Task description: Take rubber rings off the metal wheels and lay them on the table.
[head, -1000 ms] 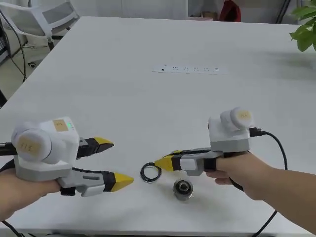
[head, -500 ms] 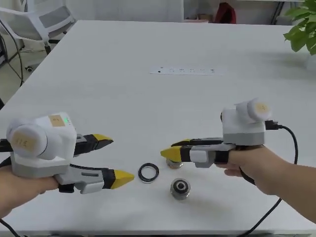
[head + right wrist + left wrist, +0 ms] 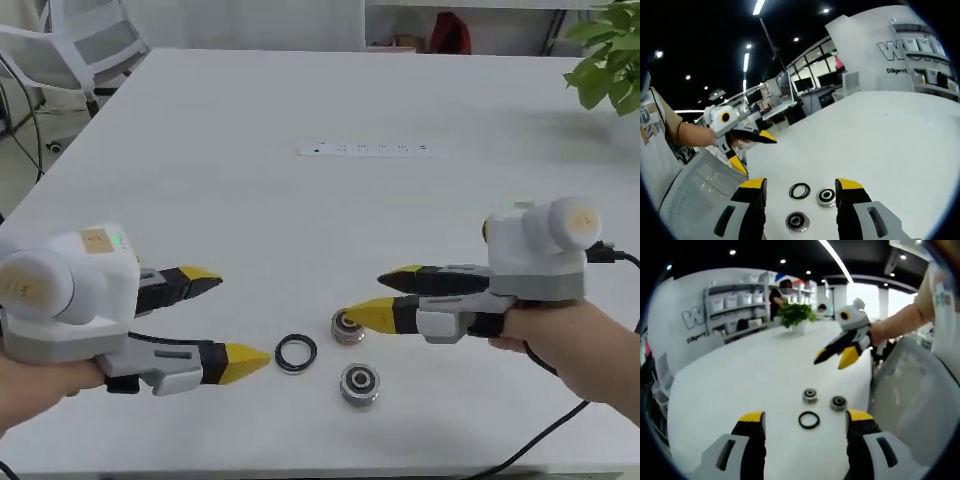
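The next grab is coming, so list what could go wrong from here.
1. The nearer wheel and farther wheel lie loose on the smooth table; a one-sided nudge from an open tool could skid them away.
2. The rubber ring lies close beside them, so the left tool or right tool may knock it while reaching.
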The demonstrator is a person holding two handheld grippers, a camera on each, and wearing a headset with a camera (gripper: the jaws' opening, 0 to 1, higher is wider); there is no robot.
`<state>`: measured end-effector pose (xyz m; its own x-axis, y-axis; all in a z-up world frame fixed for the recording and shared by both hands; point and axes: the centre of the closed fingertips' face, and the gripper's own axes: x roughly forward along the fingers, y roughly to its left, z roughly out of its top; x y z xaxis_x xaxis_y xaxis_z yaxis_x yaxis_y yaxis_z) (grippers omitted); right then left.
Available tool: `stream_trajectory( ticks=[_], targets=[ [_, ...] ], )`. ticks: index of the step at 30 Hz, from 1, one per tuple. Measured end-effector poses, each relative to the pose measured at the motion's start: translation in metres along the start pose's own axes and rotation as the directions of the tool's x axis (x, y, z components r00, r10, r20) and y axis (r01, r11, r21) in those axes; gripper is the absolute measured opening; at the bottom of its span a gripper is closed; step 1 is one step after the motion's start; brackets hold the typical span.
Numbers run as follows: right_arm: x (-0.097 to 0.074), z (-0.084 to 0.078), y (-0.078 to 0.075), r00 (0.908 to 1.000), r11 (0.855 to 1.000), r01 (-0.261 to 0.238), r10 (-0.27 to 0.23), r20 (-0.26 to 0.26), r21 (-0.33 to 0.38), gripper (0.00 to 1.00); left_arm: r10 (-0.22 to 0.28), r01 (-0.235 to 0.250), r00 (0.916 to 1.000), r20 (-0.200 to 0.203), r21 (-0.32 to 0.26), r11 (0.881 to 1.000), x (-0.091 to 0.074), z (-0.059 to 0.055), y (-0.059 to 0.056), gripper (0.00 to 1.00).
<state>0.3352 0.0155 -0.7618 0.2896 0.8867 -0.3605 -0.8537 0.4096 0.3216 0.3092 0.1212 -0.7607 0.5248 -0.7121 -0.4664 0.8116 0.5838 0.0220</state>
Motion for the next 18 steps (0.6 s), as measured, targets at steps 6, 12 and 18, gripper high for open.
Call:
stream_trajectory(
  ticks=[6, 12, 18],
  targets=[
    [-0.015, 0.003, 0.003, 0.9997, 0.998, 0.020, -0.020, 0.012, -0.067, 0.63, -0.011, 0.011, 0.9999, 0.009, -0.002, 1.000, -0.001, 0.004, -0.007, 0.68],
    [-0.029, 0.000, 0.003, 0.9988, 0.994, 0.046, -0.044, 0.022, -0.101, 0.71, -0.018, 0.018, 0.9998, 0.014, 0.015, 1.000, -0.004, 0.008, -0.012, 0.72],
    [-0.039, -0.007, 0.000, 0.9973, 0.992, 0.070, -0.067, 0.031, -0.105, 0.76, -0.016, 0.016, 0.9998, 0.015, 0.006, 1.000, -0.007, 0.006, -0.014, 0.73]
  ],
)
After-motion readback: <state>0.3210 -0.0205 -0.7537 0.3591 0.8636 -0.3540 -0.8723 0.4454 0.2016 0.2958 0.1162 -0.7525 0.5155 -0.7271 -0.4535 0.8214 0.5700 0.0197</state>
